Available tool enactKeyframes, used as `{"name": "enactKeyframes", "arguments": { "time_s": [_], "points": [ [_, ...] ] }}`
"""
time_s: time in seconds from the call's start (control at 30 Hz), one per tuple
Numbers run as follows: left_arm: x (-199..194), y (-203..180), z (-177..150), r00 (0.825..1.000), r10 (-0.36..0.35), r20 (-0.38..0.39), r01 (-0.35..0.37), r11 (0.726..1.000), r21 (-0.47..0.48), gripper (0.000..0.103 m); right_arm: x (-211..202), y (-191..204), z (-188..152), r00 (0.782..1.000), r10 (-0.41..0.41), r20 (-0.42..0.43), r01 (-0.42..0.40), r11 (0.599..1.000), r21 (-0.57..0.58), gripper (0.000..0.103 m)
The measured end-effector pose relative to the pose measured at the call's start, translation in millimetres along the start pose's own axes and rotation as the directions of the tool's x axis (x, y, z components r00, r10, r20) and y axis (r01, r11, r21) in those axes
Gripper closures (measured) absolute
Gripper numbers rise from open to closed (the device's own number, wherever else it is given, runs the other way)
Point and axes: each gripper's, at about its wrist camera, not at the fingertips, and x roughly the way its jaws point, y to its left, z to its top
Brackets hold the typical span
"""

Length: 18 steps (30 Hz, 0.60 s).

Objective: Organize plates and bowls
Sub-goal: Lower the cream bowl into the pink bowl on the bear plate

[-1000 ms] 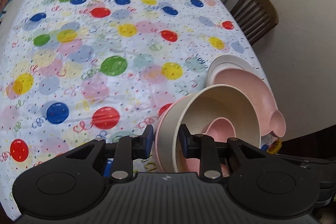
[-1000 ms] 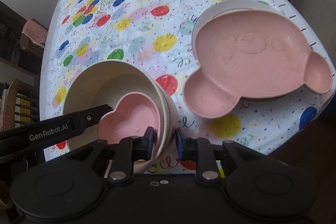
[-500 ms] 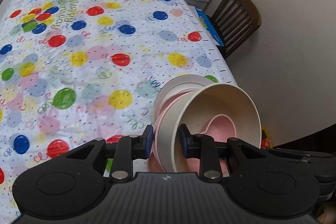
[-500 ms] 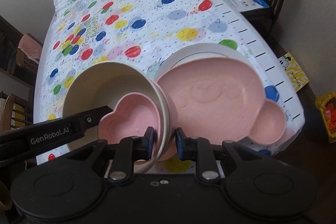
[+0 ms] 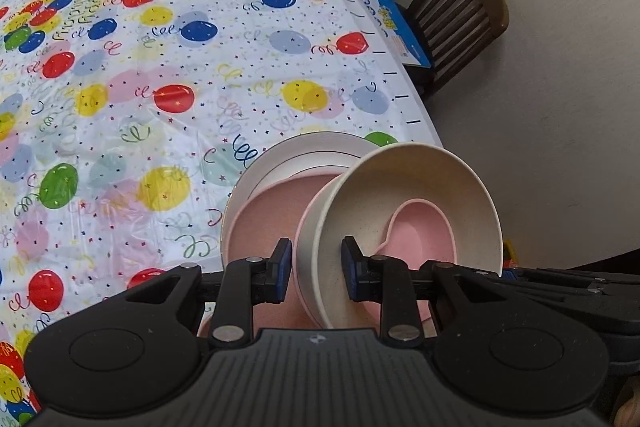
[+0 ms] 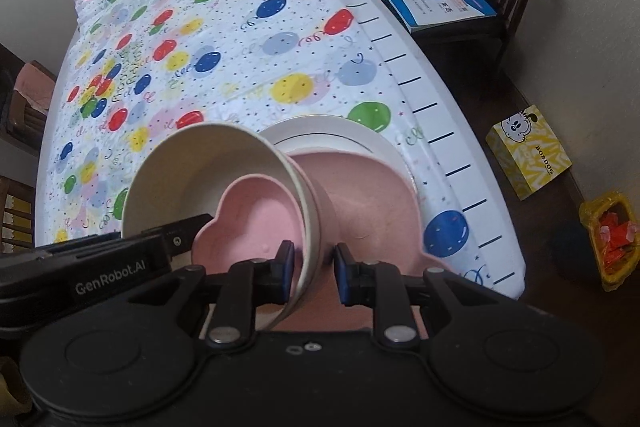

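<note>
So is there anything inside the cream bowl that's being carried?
Yes. A pink heart-shaped bowl sits nested inside the cream bowl; nothing else shows in it.

Soft, even indoor light fills both views, with no hard shadows. Faint glare glints off the glossy tablecloth [image 5: 168, 95] on the bench. Strong fisheye bending curves the bench edge and darkens the corners. Focus is sharp, with slight softness toward the edges.
</note>
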Motion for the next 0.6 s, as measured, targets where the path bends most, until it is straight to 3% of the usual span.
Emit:
{"name": "enactKeyframes", "arguments": {
  "time_s": [0.6],
  "points": [
    [33,-3,4,0.997,0.058,-0.048,-0.061,0.997,-0.046,0.077,38,-24,18,0.995,0.034,-0.089,-0.037,0.999,-0.027,0.083]
  ]
}}
